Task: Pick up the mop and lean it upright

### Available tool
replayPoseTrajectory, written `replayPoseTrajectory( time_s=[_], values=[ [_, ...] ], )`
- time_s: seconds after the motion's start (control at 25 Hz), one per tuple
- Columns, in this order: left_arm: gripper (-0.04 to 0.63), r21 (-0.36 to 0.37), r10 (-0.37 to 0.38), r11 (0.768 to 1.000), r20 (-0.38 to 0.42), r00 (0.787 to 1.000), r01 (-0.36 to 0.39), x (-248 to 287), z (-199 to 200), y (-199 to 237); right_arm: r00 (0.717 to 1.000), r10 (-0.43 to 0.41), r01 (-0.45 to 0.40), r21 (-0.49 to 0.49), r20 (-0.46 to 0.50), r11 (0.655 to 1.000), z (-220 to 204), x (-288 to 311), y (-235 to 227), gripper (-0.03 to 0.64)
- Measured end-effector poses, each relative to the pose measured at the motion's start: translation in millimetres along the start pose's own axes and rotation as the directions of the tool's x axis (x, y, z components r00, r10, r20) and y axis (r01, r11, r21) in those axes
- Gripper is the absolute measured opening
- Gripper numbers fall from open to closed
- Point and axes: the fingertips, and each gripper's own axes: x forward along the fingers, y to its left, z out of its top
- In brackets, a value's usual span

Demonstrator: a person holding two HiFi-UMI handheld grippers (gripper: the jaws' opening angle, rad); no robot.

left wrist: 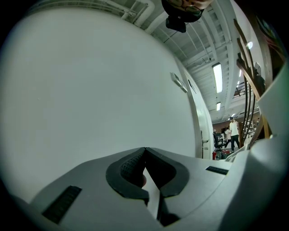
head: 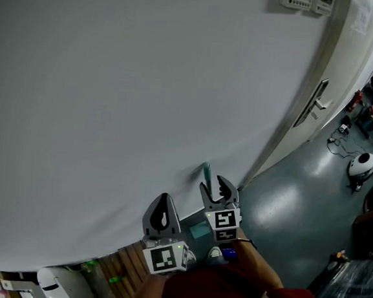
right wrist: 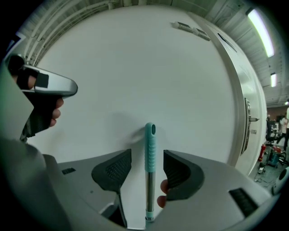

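grey plastic jaws lined with dark ribbed pads are seen closest in the right gripper view; they belong to the right gripper [right wrist: 146, 152] and are held wide apart, with nothing clamped. between them, touched by neither pad, the mop [right wrist: 150, 155] is shown by its handle only: a teal ribbed plastic grip with a hanging slot at the top, set over a silver metal shaft. the handle is stood upright and its top is rested against the plain white wall [right wrist: 135, 67] just behind it. in the head view the same teal tip [head: 206, 174] is seen against the wall just beyond the spread jaws of the right gripper [head: 220, 190]. the left gripper [head: 161, 217] is held beside it, nearer the wall's foot, and is pointed at the bare wall. in the left gripper view its jaws are pressed together at the tips and nothing is held by the left gripper [left wrist: 145, 155]. farther right along the wall, a white door [head: 349, 68] with a metal lever handle [head: 317, 101] is shown, and a glossy grey-green floor [head: 286, 199] is spread below it.
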Motion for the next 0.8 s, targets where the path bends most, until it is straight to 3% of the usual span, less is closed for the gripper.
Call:
replayPoseTrajectory(
  time_s=[0.32,0.8],
  values=[
    [0.014,-0.005,-0.011,1.000,-0.001,1.000,0.011,5,-3,-4,0.997,0.015,-0.020,0.060,0.069,0.998,27,-49,9,0.216],
    [0.014,-0.012,-0.026,1.000,-0.010,1.000,0.026,8,-6,-10,0.997,-0.011,0.007,0.050,0.078,0.999,34,-70,7,0.216]
  ],
)
